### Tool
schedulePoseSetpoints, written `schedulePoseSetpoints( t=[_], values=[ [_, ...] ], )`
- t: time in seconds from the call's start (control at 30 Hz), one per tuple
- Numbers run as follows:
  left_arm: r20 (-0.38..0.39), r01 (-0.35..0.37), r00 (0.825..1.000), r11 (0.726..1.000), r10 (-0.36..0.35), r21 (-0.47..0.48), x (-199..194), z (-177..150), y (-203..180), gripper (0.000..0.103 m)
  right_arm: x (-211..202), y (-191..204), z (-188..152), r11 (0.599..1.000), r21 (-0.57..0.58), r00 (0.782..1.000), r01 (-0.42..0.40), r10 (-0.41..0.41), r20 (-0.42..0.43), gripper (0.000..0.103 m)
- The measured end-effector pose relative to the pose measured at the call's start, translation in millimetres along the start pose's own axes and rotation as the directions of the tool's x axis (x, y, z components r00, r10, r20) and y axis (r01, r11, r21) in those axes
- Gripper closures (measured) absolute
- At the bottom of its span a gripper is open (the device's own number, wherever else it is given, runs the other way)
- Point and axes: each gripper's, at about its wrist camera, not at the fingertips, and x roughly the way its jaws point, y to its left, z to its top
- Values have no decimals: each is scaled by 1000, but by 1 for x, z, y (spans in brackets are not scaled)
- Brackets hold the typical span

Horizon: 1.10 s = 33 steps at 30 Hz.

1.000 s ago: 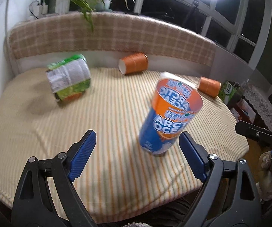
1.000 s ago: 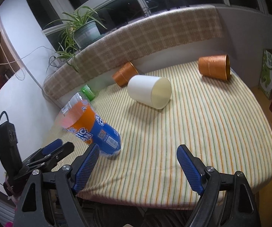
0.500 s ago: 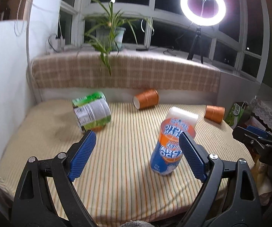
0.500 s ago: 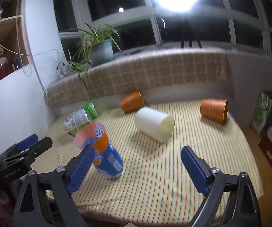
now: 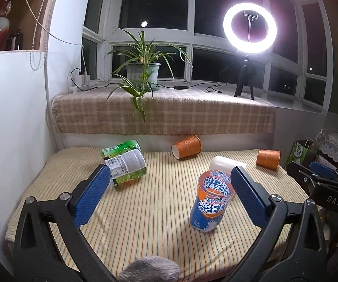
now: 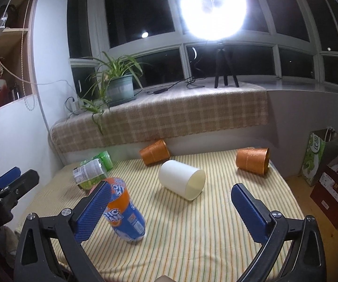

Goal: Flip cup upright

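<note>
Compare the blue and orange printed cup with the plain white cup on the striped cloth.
The blue and orange printed cup stands on its base, mouth up; the plain white cup lies on its side. The printed cup carries lettering, the white cup none. The printed cup sits nearer the grippers. Both rest on the striped cloth, ungripped.

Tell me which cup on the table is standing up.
The blue and orange cup stands upright. The white cup and both plain orange cups lie on their sides.

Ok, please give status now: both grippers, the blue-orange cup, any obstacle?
Left gripper open, empty. Right gripper open, empty. Arctic Ocean cup standing mouth up on striped cloth. White cup lying behind it, apart.
</note>
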Motion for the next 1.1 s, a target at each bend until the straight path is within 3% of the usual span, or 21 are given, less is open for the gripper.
schedulePoseSetpoints(
  t=[0.37, 1.1],
  values=[
    [-9, -39, 999, 999, 39, -9, 4, -3, 3, 0, 3, -1, -1, 1000, 14, 1000, 3, -3, 4, 0],
    [-17, -34, 999, 999, 34, -13, 4, -4, 5, 0, 7, 0, -4, 1000, 13, 1000, -4, 4, -16, 0]
  ],
)
